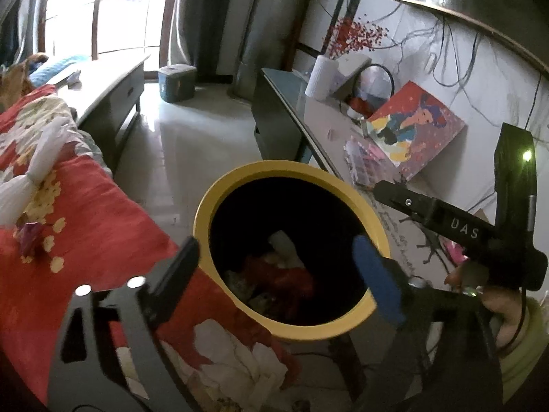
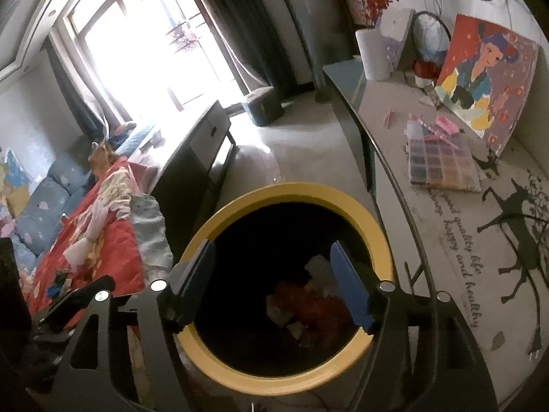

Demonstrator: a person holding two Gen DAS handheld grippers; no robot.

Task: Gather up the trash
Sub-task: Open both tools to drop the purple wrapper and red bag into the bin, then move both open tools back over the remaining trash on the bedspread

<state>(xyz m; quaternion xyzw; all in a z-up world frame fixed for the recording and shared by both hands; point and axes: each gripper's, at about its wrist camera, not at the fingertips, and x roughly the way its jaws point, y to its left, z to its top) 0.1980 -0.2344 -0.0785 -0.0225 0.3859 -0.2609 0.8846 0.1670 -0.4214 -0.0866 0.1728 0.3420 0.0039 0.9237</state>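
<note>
A round bin with a yellow rim (image 1: 206,206) and a black inside stands on the floor between the bed and the desk; it also shows in the right wrist view (image 2: 291,190). Red and white trash (image 1: 288,267) lies at its bottom, also seen from the right wrist (image 2: 308,298). My left gripper (image 1: 274,267) is open and empty above the bin's mouth. My right gripper (image 2: 274,278) is open and empty over the bin too; its body (image 1: 463,230) shows at the right of the left wrist view. A small purple wrapper (image 1: 29,237) and a white tissue (image 1: 31,178) lie on the red quilt.
A bed with a red flowered quilt (image 1: 85,213) is on the left. A glass-topped desk (image 2: 411,240) on the right holds a painting (image 2: 487,72), a bead box (image 2: 442,164), a white vase (image 2: 372,55). A dark bedside cabinet (image 2: 202,161) and a stool (image 1: 176,82) stand farther back.
</note>
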